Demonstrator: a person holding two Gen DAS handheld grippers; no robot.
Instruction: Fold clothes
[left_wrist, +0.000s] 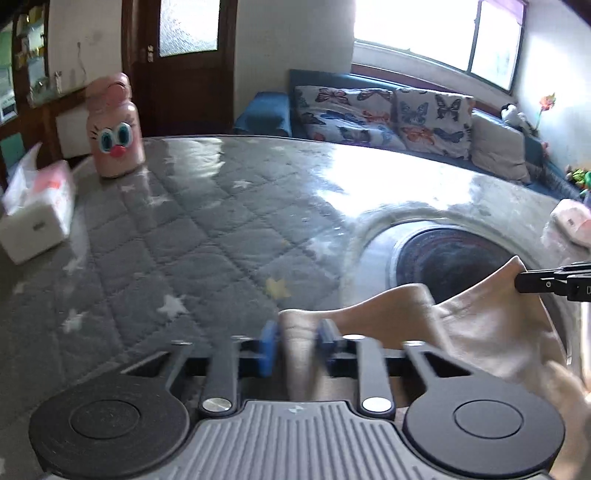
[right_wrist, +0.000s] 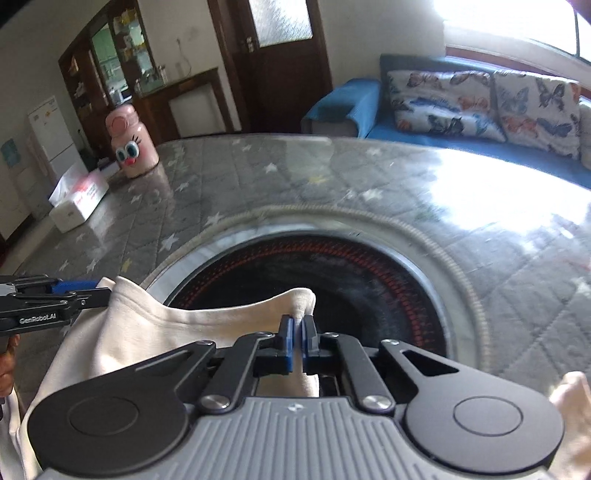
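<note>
A cream garment (left_wrist: 480, 332) hangs stretched between my two grippers above the table. In the left wrist view my left gripper (left_wrist: 297, 343) is shut on a bunched fold of it, cloth filling the gap between the blue pads (left_wrist: 267, 347). My right gripper (left_wrist: 535, 282) comes in from the right edge and pinches the garment's other corner. In the right wrist view my right gripper (right_wrist: 297, 339) is shut on a peak of the garment (right_wrist: 147, 332). At the left there, my left gripper (right_wrist: 92, 291) holds the far corner, with a hand partly visible behind it.
The table (left_wrist: 207, 229) has a grey quilted star cover under glass, with a round black hotplate (right_wrist: 332, 280) set in its middle under the garment. A pink cartoon-face bottle (left_wrist: 116, 129) and a tissue pack (left_wrist: 37, 218) stand far left. A blue sofa (left_wrist: 369, 110) lies beyond.
</note>
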